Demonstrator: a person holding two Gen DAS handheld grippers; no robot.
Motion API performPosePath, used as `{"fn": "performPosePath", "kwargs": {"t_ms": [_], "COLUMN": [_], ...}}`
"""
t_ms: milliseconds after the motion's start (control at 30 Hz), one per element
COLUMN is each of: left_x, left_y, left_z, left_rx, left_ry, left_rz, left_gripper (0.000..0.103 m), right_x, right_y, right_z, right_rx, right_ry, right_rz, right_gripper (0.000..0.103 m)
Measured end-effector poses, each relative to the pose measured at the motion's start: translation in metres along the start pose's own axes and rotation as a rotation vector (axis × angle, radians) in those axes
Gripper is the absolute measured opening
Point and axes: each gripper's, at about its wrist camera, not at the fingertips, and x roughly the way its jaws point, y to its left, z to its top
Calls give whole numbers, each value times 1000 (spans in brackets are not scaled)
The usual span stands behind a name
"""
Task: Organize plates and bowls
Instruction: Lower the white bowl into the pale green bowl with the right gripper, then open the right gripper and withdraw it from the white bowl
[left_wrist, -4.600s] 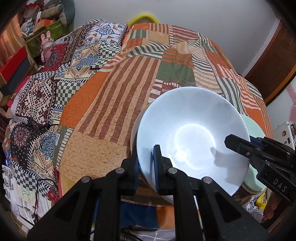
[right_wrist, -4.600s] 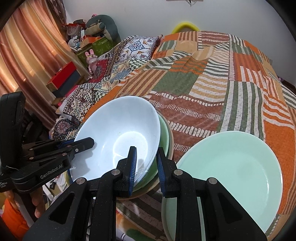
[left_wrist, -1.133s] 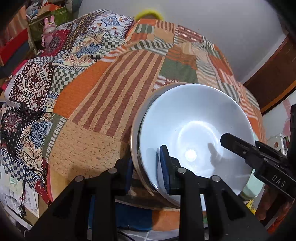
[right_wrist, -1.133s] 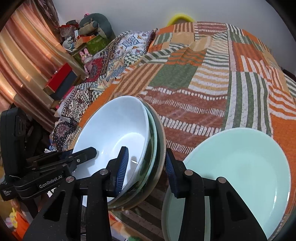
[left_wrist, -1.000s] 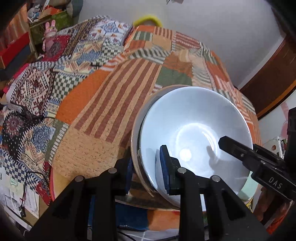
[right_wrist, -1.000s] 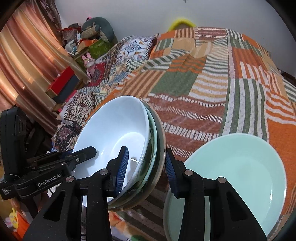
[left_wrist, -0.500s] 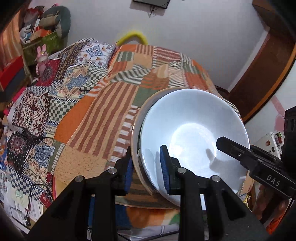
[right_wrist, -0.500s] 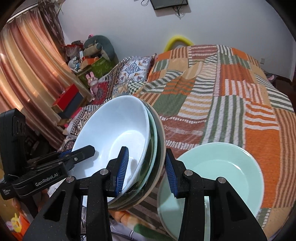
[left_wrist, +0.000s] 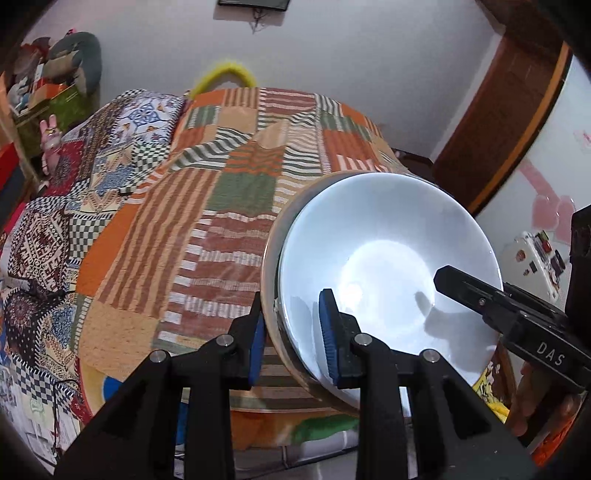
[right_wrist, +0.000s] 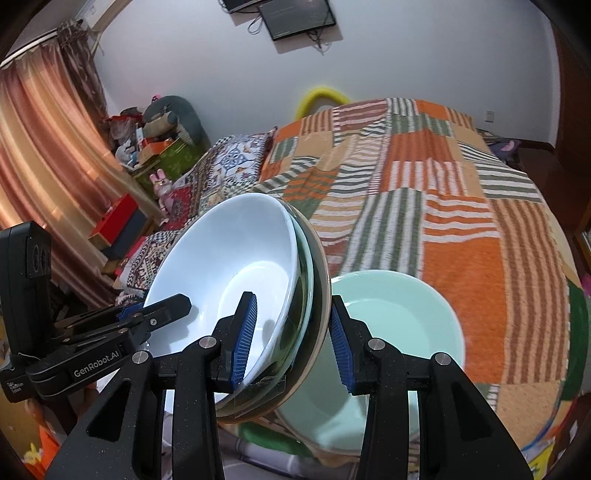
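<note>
Both tongs pinch the same stack of dishes from opposite sides. The left tongs (left_wrist: 291, 336) clamp the near rim, one blue pad (left_wrist: 328, 332) inside the white bowl and the other against the outside of the stack. The right tongs (right_wrist: 291, 339) straddle the rim on the opposite side, one pad inside the white bowl, the other outside the lowest dish; in the left wrist view they (left_wrist: 509, 317) reach in from the right edge.

The largest thing in sight is the bed, covered by a patchwork quilt (right_wrist: 424, 206) of orange, green and cream striped blocks, with a second, finer-patterned quilt (left_wrist: 85, 177) along its left side.

The stack is held tilted in the air over the near edge of the bed. Its outermost piece is a tan-rimmed dish (right_wrist: 320, 280), then a greenish one (right_wrist: 304, 280) nested in it, and the white bowl (left_wrist: 388, 266) on top, its glossy inside facing both cameras.

A pale green plate (right_wrist: 402, 332) lies flat on the quilt at the near edge, just beside the stack and partly behind the right tongs' outer finger.

Smaller still: a wall-mounted screen (right_wrist: 295, 16), a yellow ring (right_wrist: 321, 98) at the far end of the bed, and a pink rabbit toy (right_wrist: 162, 184) near the cluttered boxes by the curtain.
</note>
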Motion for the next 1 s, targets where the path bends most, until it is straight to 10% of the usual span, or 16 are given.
{"fn": "performPosePath", "kwargs": {"t_ms": [1000], "left_x": [76], "left_y": [-53], "left_z": [-14], "left_rx": [117], "left_ry": [192], "left_rz": [-35], "left_gripper": [27], "right_x": [-8], "right_y": [-68], "right_z": [-33], "right_rx": [158], "right_ry": [60], "right_rz": [-89], "right_gripper": [36]}}
